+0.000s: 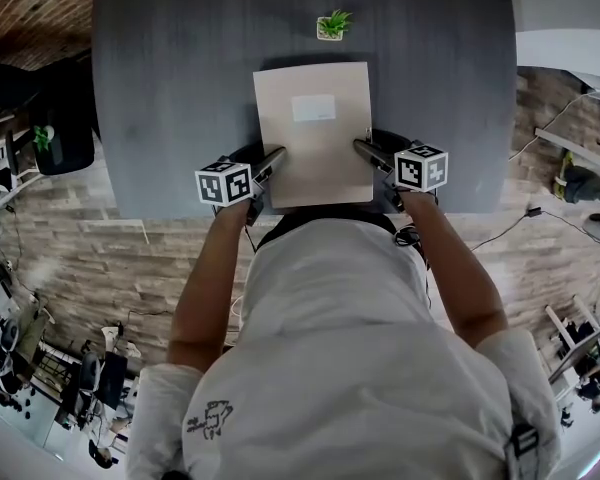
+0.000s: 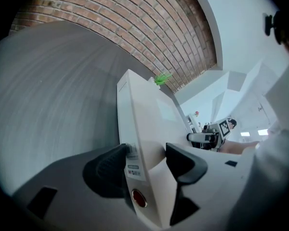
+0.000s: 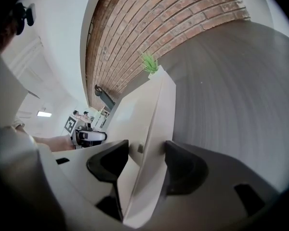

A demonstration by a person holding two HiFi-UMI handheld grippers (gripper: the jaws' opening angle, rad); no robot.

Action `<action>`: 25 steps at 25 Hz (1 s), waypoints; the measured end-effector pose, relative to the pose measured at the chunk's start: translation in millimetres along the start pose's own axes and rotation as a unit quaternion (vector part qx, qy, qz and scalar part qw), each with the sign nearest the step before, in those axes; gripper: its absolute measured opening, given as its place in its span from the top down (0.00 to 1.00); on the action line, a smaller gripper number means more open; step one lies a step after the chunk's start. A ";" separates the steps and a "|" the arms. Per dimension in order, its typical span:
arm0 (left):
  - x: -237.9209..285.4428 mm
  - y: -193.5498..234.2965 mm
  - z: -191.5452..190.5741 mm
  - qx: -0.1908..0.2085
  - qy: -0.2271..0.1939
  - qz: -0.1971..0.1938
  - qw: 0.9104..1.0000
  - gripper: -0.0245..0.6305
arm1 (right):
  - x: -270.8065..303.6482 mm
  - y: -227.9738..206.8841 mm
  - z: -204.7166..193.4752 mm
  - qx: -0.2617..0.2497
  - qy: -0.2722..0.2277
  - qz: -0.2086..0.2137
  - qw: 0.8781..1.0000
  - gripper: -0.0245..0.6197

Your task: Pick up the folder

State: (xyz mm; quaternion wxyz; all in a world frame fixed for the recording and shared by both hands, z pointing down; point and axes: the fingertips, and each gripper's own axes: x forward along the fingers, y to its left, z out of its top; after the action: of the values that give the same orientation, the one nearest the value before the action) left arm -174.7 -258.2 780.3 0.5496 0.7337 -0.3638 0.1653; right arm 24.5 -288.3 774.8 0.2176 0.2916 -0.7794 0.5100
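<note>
Folder (image 1: 313,133) flat on the grey table (image 1: 160,88), a hand-held gripper at each side edge.

The white label (image 1: 313,108) on its cover shows no readable writing; the spine sticker (image 2: 132,170) has print too small to read, with a red dot (image 2: 138,198) below it. The left hand-held gripper (image 1: 272,160) clamps the folder's left edge. The right hand-held gripper (image 1: 365,150) stands wide astride the right edge; whether both pads press I cannot tell. The folder's near edge lies close to the table's near edge. Bare table spreads left, right and beyond, up to a small potted plant (image 1: 332,25).
</note>
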 end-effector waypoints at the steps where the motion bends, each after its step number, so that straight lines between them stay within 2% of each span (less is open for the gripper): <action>1: -0.1 0.0 0.1 0.000 -0.001 -0.001 1.000 0.55 | 0.1 0.2 0.2 0.000 0.000 0.000 1.000 0.59; 11: 0.6 -3.7 4.1 0.008 -0.002 0.004 1.000 0.55 | -1.4 2.0 2.5 0.003 0.000 -0.016 1.000 0.59; 25: -21.1 -22.2 11.6 0.048 -0.025 0.008 0.999 0.57 | -17.5 24.9 9.8 -0.014 -0.031 -0.029 0.999 0.59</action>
State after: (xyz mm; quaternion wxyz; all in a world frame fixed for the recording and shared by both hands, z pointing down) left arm -175.0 -258.7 747.6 0.5035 0.7600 -0.3749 0.1683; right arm 20.1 -285.6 743.3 0.2121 0.3263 -0.7839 0.4837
